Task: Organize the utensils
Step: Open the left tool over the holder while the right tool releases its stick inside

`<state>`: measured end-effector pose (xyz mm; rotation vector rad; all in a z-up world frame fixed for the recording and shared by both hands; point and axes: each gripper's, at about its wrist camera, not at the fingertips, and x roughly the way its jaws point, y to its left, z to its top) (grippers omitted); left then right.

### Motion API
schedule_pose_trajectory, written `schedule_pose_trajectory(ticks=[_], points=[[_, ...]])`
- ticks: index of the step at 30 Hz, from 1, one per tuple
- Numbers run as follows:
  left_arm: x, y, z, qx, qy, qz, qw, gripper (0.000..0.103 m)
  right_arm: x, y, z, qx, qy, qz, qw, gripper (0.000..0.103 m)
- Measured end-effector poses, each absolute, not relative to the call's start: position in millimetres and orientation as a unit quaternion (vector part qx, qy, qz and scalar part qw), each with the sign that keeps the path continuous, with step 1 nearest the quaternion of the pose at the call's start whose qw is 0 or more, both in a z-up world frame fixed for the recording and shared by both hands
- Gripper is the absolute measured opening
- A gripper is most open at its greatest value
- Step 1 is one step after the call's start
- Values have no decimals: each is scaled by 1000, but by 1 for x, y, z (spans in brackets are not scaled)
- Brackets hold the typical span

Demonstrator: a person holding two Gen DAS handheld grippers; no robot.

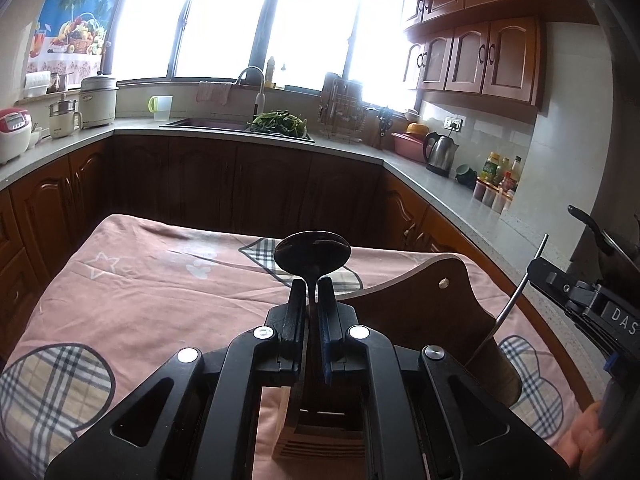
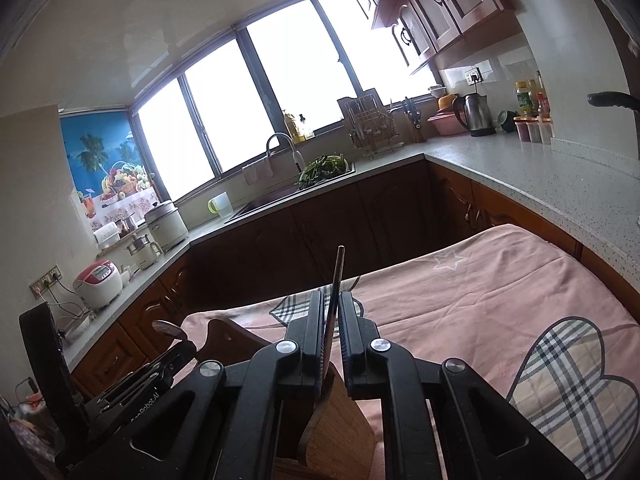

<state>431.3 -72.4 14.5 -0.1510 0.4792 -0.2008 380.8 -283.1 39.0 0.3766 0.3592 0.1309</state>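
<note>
My left gripper [image 1: 311,285] is shut on a metal spoon [image 1: 312,255], bowl up and facing me, held above a wooden utensil holder [image 1: 420,304] on the pink tablecloth [image 1: 160,292]. My right gripper [image 2: 330,298] is shut on a thin metal utensil handle [image 2: 337,276] that points up; its lower end goes down toward the wooden holder [image 2: 340,428] below the fingers. The right gripper also shows in the left wrist view [image 1: 532,268] with its slim utensil [image 1: 516,304] slanting into the holder. The left gripper with the spoon shows at lower left in the right wrist view [image 2: 176,340].
The table stands inside a U-shaped kitchen counter [image 1: 248,136] with a sink [image 1: 208,122], greens, dish rack [image 1: 342,116], kettle [image 1: 438,152], bottles and rice cookers [image 1: 14,132]. A pan handle [image 1: 588,224] juts out at the right.
</note>
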Motion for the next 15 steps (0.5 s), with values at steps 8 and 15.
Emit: schedule_pose_trajectory(ticks=[8,15], points=[[410,-57,26,-92,233,-95,964,53,366,-290,46,206,171,70,961,61],[364,-29,30,-102,245,-69,962,90,331,-294,53,217,161,89,959,96]])
